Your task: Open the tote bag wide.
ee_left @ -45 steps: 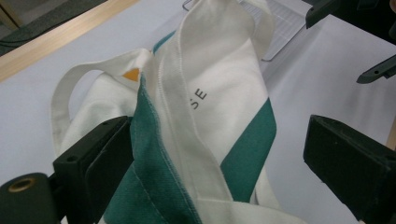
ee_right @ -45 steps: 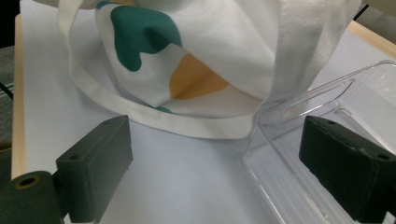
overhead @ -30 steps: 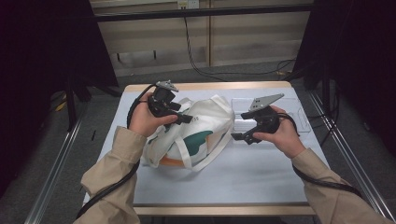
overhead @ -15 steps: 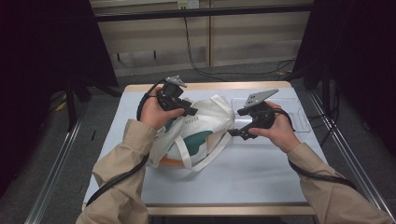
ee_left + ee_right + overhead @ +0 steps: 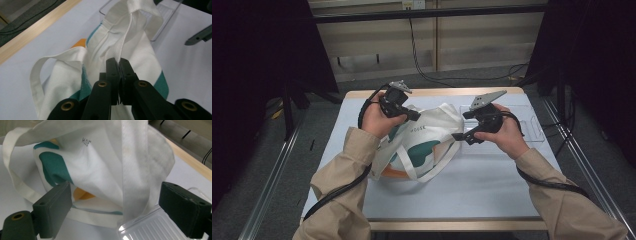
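1. A person at a white table [image 5: 492,190] works a printed cloth bag [image 5: 427,145] with a hand-held gripper in each hand; the bag lies left of centre, its mouth end raised toward the far right and its loose handles [image 5: 412,167] trailing toward the near edge.

2. The left gripper [image 5: 117,61] has its jaws closed tight on a seamed edge of the bag near the mouth, lifting that edge off the table; in the high view it sits at the bag's far-left corner [image 5: 409,114].

3. The right gripper [image 5: 113,206] is wide open and holds nothing. The bag's hanging cloth lies straight ahead of it, between the two jaw pads, with a vertical strap [image 5: 132,170] nearest the gap.

4. A clear plastic tray [image 5: 532,125] rests on the table just beside the bag's right end; its ribbed corner [image 5: 150,226] shows beneath the open jaws.

5. Judged from this, the coming move turns on the right gripper: the bag's free edge is directly in front of it, toward the left gripper, so a short advance and a squeeze would give a second hold opposite the first.
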A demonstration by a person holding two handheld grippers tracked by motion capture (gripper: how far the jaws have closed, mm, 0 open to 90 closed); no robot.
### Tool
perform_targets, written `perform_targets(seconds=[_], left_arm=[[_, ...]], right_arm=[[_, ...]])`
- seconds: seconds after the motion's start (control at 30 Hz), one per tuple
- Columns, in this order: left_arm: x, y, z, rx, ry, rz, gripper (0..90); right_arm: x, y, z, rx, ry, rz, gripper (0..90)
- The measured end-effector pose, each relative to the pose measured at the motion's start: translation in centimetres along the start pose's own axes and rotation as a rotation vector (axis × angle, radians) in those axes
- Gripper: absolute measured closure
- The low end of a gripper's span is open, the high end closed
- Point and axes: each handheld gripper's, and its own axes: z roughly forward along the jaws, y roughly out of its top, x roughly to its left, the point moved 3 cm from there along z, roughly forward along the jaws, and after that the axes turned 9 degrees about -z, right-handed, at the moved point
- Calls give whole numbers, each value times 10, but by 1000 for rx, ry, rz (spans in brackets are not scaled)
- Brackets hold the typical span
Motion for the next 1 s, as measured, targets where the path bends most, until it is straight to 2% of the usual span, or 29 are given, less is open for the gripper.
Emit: perform_targets(seconds=[0.03,0.1,0.17,0.23,0.27,0.33,0.37,0.4,0.53,0.6,0.67,0.7,0.73,0.77,0.8,0.83,0.87,0.9,0.93,1.0], left_arm=[[-3,0,0,-5,-15,-5,888],[-7,0,-1,10,-28,23,889],[-11,-1,-2,8,-52,28,890],[-14,-2,-3,21,-60,45,890],[-16,-2,-2,8,-71,45,890],[-18,-4,-3,29,-77,62,890],[-21,-4,-2,13,-89,38,890],[-21,-5,-2,27,-95,53,891],[-27,-6,3,30,-122,53,891],[-31,-7,7,44,-145,52,891],[-35,-8,11,57,-155,62,891],[-36,-8,12,71,-165,72,891],[-38,-9,13,68,-174,60,891],[-39,-10,15,68,-186,59,891],[-39,-10,15,68,-186,59,891],[-39,-11,16,67,-191,56,891],[-38,-12,15,69,-192,56,891],[-38,-12,15,69,-192,56,891],[-37,-12,15,68,-192,52,891],[-35,-13,14,62,-187,45,891]], right_arm=[[-1,4,1,-3,-5,-5,109],[-2,6,1,-6,-10,-9,113],[-3,9,3,-10,-18,-19,120],[-3,11,5,-9,-22,-23,121],[-3,12,5,-10,-24,-25,121],[-3,13,5,-16,-27,-25,127],[-4,14,5,-22,-35,-32,126],[-4,15,4,-22,-37,-30,125],[-3,17,4,-26,-37,-46,122],[-1,19,7,-28,-40,-70,124],[0,20,9,-29,-29,-71,119],[2,20,14,-13,-42,-93,136],[2,20,14,-13,-42,-93,136],[4,19,18,0,-52,-120,189],[4,19,19,-5,-52,-120,247],[4,19,19,-5,-52,-120,247],[4,18,22,-5,-44,-129,327],[4,18,22,-5,-44,-129,327],[7,18,26,13,0,-138,454],[9,18,27,19,-21,-161,522]])
